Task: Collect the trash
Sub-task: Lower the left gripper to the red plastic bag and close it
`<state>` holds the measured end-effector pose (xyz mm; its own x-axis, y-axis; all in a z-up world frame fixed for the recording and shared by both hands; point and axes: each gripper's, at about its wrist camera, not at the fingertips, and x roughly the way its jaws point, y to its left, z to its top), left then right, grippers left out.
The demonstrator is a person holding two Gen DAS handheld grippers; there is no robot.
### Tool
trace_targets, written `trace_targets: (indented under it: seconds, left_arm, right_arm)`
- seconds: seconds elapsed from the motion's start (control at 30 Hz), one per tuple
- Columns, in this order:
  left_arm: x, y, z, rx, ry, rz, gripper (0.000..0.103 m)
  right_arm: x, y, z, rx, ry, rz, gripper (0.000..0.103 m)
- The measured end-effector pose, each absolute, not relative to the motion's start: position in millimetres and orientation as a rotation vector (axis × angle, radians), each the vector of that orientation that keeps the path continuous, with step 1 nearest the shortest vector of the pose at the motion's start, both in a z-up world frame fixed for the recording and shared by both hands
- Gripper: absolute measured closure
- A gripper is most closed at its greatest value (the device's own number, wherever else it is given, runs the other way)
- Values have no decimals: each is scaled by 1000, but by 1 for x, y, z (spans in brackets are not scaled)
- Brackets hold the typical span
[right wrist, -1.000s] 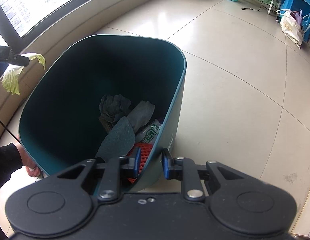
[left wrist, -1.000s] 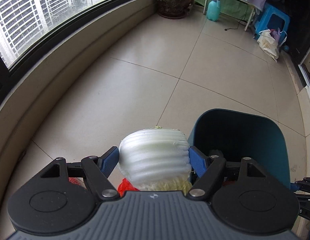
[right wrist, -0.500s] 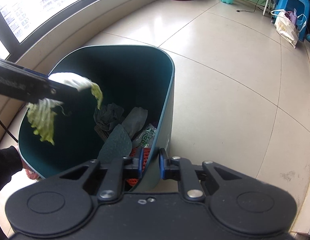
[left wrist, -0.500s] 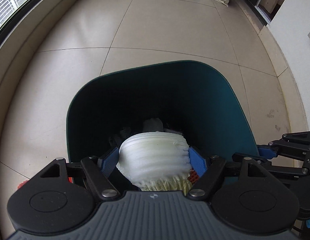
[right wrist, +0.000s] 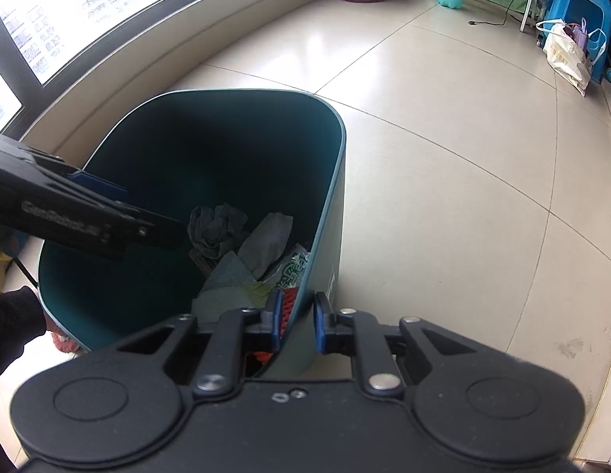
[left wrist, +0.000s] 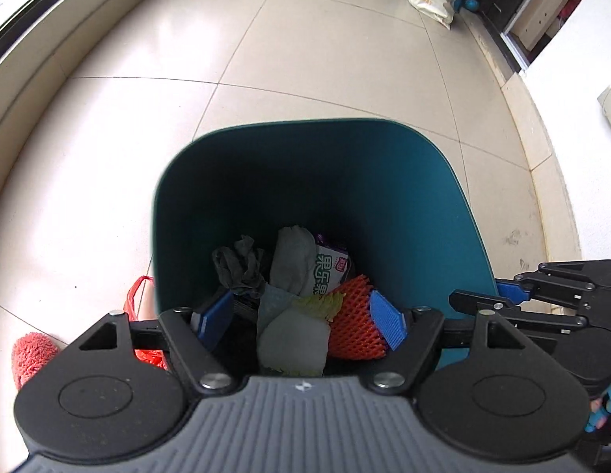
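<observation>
While left hand-held gripper [left wrist: 301, 321] gapes, cabbage piece [left wrist: 293, 339] lies below in bin [left wrist: 423, 197].

left gripper [left wrist: 301, 321]: jaws now open | cabbage piece [left wrist: 293, 339] dropped into bin [left wrist: 423, 197]

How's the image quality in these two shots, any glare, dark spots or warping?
Left wrist view: window glare on the glossy beige floor tiles, tile seams bowed by fisheye. Right wrist view: the window is blown out white, and the teal plastic bin is shadowed inside.
</observation>
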<state>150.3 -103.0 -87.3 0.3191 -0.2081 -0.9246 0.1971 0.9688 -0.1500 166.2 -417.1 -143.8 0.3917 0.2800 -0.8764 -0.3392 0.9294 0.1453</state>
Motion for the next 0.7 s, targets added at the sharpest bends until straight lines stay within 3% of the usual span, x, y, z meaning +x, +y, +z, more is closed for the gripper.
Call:
trace_targets:
  seconds: [0.17, 0.33, 0.7]
  left_arm:
    - [134, -55, -60, -40, 1110, -151, 23]
    - [133, -9, -71, -111, 1124, -30, 19]
    - [147, 56, -227, -198, 1370, 237, 19]
  right_arm:
    - [166, -415, -143, -61, 1103, 390, 88]
    - [167, -414, -143, -59, 1105, 390, 88]
    - [165, -422, -143, -58, 1086, 337, 93]
